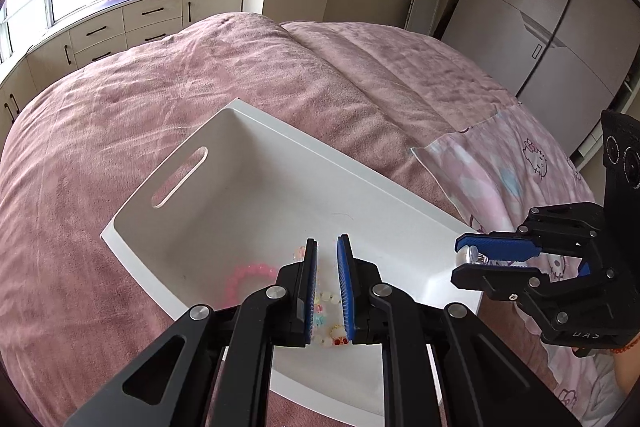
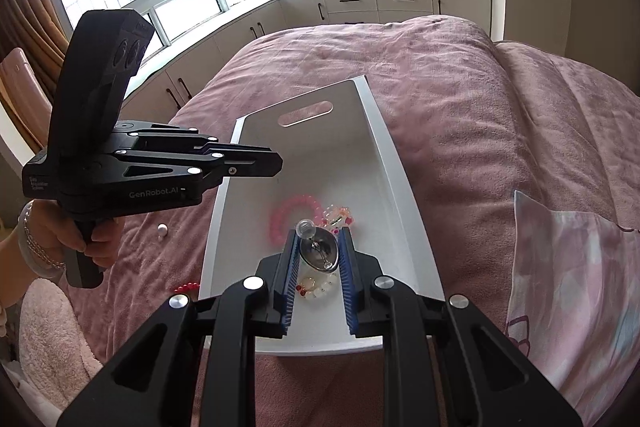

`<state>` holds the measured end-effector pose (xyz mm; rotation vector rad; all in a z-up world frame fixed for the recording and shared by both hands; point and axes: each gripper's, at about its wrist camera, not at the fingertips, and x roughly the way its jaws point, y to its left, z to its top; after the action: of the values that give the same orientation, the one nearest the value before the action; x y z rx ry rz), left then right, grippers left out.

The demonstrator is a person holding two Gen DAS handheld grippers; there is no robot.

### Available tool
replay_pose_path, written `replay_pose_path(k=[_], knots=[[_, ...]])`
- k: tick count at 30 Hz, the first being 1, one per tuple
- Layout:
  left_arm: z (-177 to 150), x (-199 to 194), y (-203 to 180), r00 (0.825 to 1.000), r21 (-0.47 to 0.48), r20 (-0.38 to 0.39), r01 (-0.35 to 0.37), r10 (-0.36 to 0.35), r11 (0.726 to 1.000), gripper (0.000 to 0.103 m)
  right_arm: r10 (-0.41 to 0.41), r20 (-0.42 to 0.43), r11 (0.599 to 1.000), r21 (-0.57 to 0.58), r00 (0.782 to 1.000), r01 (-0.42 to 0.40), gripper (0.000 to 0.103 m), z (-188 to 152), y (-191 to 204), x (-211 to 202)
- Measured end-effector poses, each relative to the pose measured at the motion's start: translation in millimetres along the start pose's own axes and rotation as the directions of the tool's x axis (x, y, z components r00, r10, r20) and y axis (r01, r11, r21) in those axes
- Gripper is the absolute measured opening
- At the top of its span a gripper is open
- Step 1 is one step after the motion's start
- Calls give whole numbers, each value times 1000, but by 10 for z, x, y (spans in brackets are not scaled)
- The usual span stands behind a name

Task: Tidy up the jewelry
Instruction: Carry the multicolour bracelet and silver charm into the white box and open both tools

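One silver brooch-like piece point(image 2: 319, 253) with a clear bead at its tip sits clamped between the blue pads of the right gripper point(image 2: 318, 259), held above the near end of the white tray point(image 2: 384, 131), its long axis running along the fingers. The drop looks to be straight down, beside the pink bead bracelet point(image 2: 294, 213). The left gripper point(image 1: 328, 287) hovers empty, jaws narrowly parted (nearer the tray's other side). The piece's exact kind is unclear.

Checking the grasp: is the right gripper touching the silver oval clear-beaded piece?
Touching: the right wrist view shows the right gripper pinching the silver piece.
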<state>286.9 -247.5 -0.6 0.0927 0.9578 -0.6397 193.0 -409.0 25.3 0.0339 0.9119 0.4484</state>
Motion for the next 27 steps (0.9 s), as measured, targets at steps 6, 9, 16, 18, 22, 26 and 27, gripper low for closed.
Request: replay_pose_path(k=[6,9,16,18,22,26,27], knots=[[-24,63,114,1000,-6,3,-19,19,1000,16,-40,-27,999,-32,999,39,20,74,57,209],[-104,29,145,998,15,33,-58,58,998,22,-92,-43,994,-67,995,89,20,69,99,310],[-339,-142,281,991,2,80,-110,109,994,36,-212,-56,967,-159,976,201,31,-22,269,476],[-396,-248,333,989,-28,107,-99,102,995,43,-224,-47,964,-160,973,214,45,-26,306,460],[-472,-506,399,981,-63,160,-104,113,993,61,-234,-15,959,-167,972,229,59,16,412,329],[-556,-829,495,967,-95,206,-132,149,987,73,-226,64,960,-156,972,233,72,102,562,41],[-587,-929,524,961,-105,222,-145,165,984,80,-216,96,962,-151,972,229,80,126,613,-55]])
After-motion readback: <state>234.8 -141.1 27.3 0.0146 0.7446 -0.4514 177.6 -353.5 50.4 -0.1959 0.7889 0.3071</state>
